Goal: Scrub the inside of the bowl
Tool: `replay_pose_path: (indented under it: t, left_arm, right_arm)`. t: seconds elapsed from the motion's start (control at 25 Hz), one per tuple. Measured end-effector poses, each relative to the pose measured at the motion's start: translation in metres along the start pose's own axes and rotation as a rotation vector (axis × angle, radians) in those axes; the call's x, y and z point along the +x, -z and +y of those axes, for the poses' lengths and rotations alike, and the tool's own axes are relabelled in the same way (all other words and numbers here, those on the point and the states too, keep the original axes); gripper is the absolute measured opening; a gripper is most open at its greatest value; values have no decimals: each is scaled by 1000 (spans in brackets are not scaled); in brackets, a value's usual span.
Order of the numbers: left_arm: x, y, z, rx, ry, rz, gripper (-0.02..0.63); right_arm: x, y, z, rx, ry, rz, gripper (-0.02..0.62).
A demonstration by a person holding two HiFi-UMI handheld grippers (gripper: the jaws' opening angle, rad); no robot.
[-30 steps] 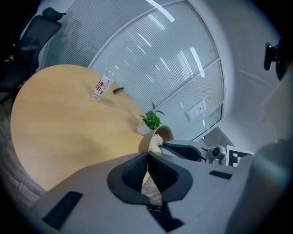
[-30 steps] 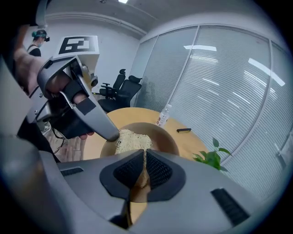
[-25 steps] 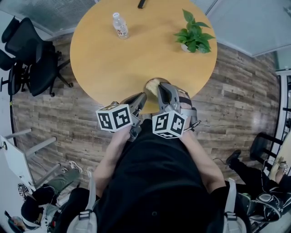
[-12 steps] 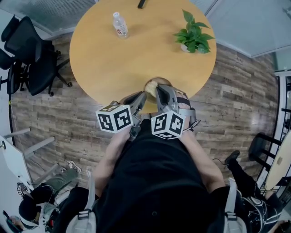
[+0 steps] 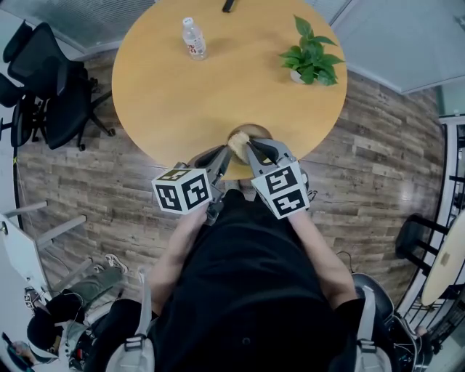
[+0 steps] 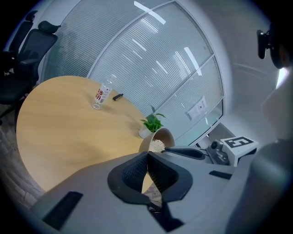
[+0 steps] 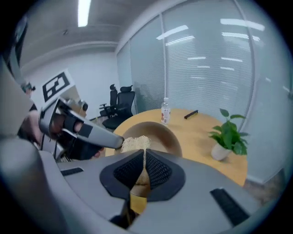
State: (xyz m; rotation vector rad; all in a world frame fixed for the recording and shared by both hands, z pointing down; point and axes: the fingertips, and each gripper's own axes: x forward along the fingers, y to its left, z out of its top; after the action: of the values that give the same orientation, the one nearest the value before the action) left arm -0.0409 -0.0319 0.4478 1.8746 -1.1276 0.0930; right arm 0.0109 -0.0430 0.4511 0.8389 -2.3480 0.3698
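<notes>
Tan round bowl (image 7: 161,131) sits tilted at the near edge of the round wooden table (image 5: 218,80), its rim pinched in the L gripper (image 5: 224,154), jaws nearly closed. R gripper (image 7: 143,157) is clamped on a beige-and-yellow scrub sponge (image 7: 134,143), w/ the beige end inside the bowl, touching its wall.

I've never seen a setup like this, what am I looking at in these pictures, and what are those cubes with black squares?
No robot here: a person holds a two-jaw gripper in each hand. The patterned cubes belong to those grippers. One picture looks down from a camera on the person's head; the other two come from cameras riding on each gripper. The round table holds a bowl at its near edge, a water bottle, a potted plant and a small dark object. The right gripper clamps a scrubber inside the bowl; the left gripper appears to pinch the bowl's rim.
</notes>
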Motion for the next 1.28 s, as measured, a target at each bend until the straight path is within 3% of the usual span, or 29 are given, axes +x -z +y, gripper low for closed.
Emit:
replay_pose_path:
  t: [0.28, 0.4, 0.48, 0.6, 0.84, 1.12, 1.28]
  left_arm:
    - [-2, -1, -1, 31, -24, 0, 14]
    - [-2, -1, -2, 38, -32, -8, 14]
    - [-2, 0, -1, 38, -38, -10, 14]
    - [-3, 1, 0, 30, -46, -13, 14]
    - [-2, 4, 1, 6, -35, -12, 12]
    - [-1, 7, 4, -27, -26, -5, 12]
    - [0, 7, 6, -45, -23, -4, 12]
  right_arm:
    - [-3, 3, -4, 499, -153, -50, 26]
    - [-3, 4, -1, 520, -172, -35, 26]
    - [-3, 6, 3, 373, -142, -10, 26]
    - [-5, 5, 9, 45, -64, 34, 26]
    - [-7, 4, 3, -509, 88, 119, 26]
    - [-13, -3, -1, -976, 223, 125, 26]
    - [-19, -18, 3, -1167, 292, 69, 26]
